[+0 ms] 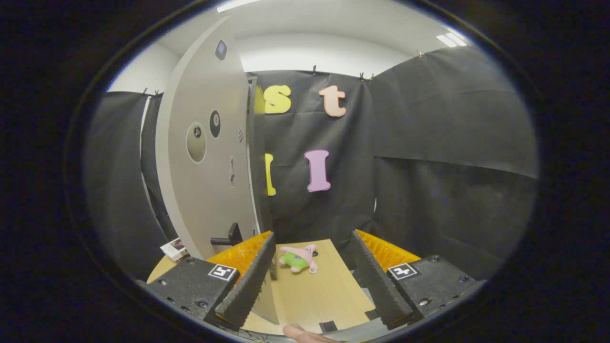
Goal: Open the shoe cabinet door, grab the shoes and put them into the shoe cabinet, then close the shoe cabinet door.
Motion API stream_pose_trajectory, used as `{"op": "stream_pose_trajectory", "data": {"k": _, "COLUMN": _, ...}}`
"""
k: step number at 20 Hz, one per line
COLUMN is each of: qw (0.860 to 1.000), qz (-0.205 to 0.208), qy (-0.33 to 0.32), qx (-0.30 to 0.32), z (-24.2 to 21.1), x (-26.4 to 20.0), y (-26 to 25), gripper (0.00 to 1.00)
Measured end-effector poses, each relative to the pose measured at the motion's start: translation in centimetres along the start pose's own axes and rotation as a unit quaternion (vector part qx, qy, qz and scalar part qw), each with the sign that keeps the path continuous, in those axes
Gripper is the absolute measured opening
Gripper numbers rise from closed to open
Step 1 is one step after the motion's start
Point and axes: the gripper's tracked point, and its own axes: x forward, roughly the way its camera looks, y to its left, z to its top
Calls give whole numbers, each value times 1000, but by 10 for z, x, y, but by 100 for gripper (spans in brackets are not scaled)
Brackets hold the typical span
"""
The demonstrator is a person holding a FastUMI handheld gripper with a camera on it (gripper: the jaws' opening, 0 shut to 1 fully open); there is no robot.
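Fingers (252, 281) spread wide and empty, we hold our gripper (312, 281) beside the open cabinet door (209, 157), a plush toy (298, 257) just ahead.

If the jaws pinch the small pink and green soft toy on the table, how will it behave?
The soft toy looks plush, so it would probably squash and droop rather than stay stiff. It seems small beside the open gripper, so likely light. Lying flat on the wooden table, it should slide when pushed, not roll. The cabinet door stands close to its left.
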Motion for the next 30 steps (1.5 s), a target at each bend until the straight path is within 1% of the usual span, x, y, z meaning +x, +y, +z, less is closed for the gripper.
{"op": "stream_pose_trajectory", "data": {"k": 2, "qw": 1000, "qz": 26, "qy": 12, "qx": -5, "z": -9, "x": 1, "y": 21, "gripper": 99}}
{"op": "stream_pose_trajectory", "data": {"k": 4, "qw": 999, "qz": 27, "qy": 6, "qx": -20, "z": -6, "x": 2, "y": 22, "gripper": 97}}
{"op": "stream_pose_trajectory", "data": {"k": 7, "qw": 999, "qz": 17, "qy": 7, "qx": -31, "z": -10, "x": -2, "y": 27, "gripper": 96}}
{"op": "stream_pose_trajectory", "data": {"k": 10, "qw": 1000, "qz": 1, "qy": 8, "qx": -15, "z": -11, "x": -4, "y": 33, "gripper": 95}}
{"op": "stream_pose_trajectory", "data": {"k": 12, "qw": 1000, "qz": 3, "qy": 5, "qx": -9, "z": -12, "x": -7, "y": 42, "gripper": 94}}
{"op": "stream_pose_trajectory", "data": {"k": 17, "qw": 1000, "qz": 17, "qy": 1, "qx": -13, "z": -15, "x": -14, "y": 83, "gripper": 93}}
{"op": "stream_pose_trajectory", "data": {"k": 22, "qw": 999, "qz": 32, "qy": -3, "qx": -21, "z": -17, "x": -17, "y": 142, "gripper": 93}}
{"op": "stream_pose_trajectory", "data": {"k": 24, "qw": 999, "qz": 44, "qy": 0, "qx": -18, "z": -19, "x": -14, "y": 168, "gripper": 93}}
{"op": "stream_pose_trajectory", "data": {"k": 26, "qw": 998, "qz": 65, "qy": 5, "qx": -18, "z": -20, "x": -9, "y": 195, "gripper": 93}}
{"op": "stream_pose_trajectory", "data": {"k": 30, "qw": 992, "qz": 117, "qy": 8, "qx": -49, "z": -13, "x": 14, "y": 250, "gripper": 93}}
